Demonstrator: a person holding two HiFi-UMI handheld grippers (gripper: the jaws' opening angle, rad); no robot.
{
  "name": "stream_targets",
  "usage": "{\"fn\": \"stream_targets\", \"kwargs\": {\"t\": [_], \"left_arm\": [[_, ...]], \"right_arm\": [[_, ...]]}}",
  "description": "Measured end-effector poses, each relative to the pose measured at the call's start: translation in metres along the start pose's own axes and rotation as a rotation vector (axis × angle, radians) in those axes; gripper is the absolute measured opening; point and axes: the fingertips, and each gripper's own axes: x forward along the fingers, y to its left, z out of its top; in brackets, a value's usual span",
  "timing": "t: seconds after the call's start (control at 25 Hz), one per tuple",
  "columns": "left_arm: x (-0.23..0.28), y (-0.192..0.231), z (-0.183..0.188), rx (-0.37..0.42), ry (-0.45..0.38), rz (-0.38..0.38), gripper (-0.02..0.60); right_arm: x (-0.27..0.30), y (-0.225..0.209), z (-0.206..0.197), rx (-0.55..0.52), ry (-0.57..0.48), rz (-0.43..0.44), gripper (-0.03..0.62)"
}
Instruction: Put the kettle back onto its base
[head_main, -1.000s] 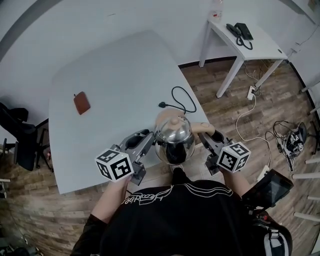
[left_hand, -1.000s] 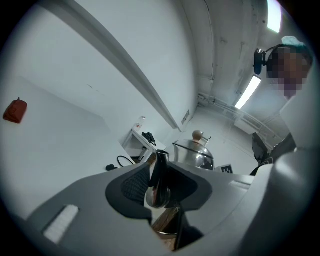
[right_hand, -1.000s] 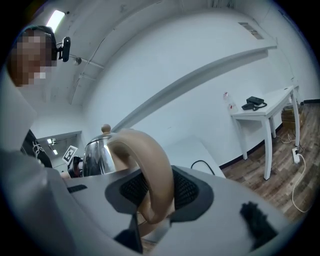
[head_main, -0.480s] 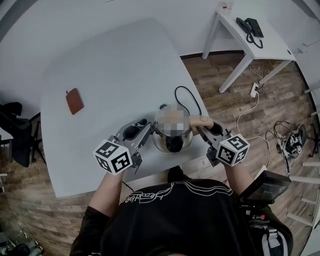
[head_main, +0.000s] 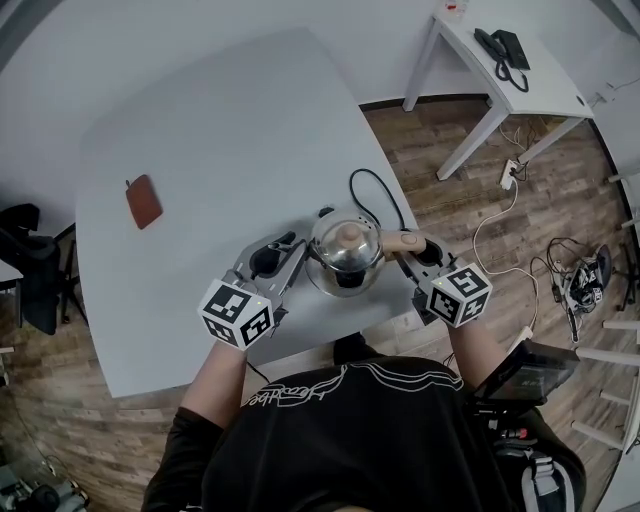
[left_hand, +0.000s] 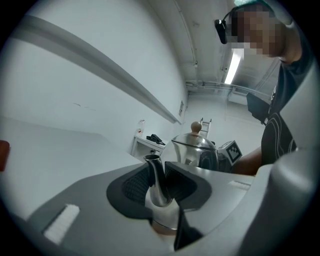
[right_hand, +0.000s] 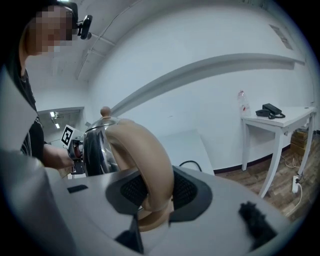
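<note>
Seemingly, we are close to the end of the job, though not through it. At the left, our left hand-held gripper (head_main: 295, 255) is clenched on the kettle's thin spout (left_hand: 156, 182), with both pads against the metal. In the middle, the kettle (head_main: 345, 255) stands upright, lid knob on top, low over the near part of the desk (head_main: 220, 150) and carried between our two grips. At the right, our right hand-held gripper (head_main: 408, 250) grasps the tan handle (right_hand: 150, 160), its jaws closing on the loop that fills the gap between the pads.

Just beyond the kettle, a black cord (head_main: 378, 195) curls across the desk, and we judge that the base lies at its near end, under the kettle's body. No view shows us the base itself, so we cannot tell whether the kettle is seated on it or hangs just above.

What is left, as we read it, is to settle the kettle squarely on the base, then let go of the spout and handle.
</note>
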Motion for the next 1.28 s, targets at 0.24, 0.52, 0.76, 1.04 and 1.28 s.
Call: {"fn": "stream_targets", "kwargs": {"t": [0.24, 0.52, 0.76, 1.04, 1.28], "left_arm": [[0.001, -0.001, 0.001, 0.053, -0.015, 0.008, 0.097], [0.002, 0.0, -0.005, 0.018, -0.004, -0.001, 0.097], [0.004, 0.0, -0.015, -0.001, 0.017, 0.002, 0.097], [0.004, -0.005, -0.016, -0.018, -0.001, 0.0, 0.097], [0.002, 0.004, -0.017, -0.045, -0.002, 0.043, 0.1]], "right_arm": [[0.004, -0.005, -0.003, 0.004, -0.006, -0.031, 0.109], [0.004, -0.006, -0.002, -0.015, -0.002, -0.034, 0.109], [0.004, -0.008, -0.011, -0.019, 0.013, -0.046, 0.109], [-0.001, -0.009, -0.014, -0.036, 0.002, -0.05, 0.107], [0.006, -0.009, -0.015, -0.01, 0.009, -0.06, 0.109]]}}
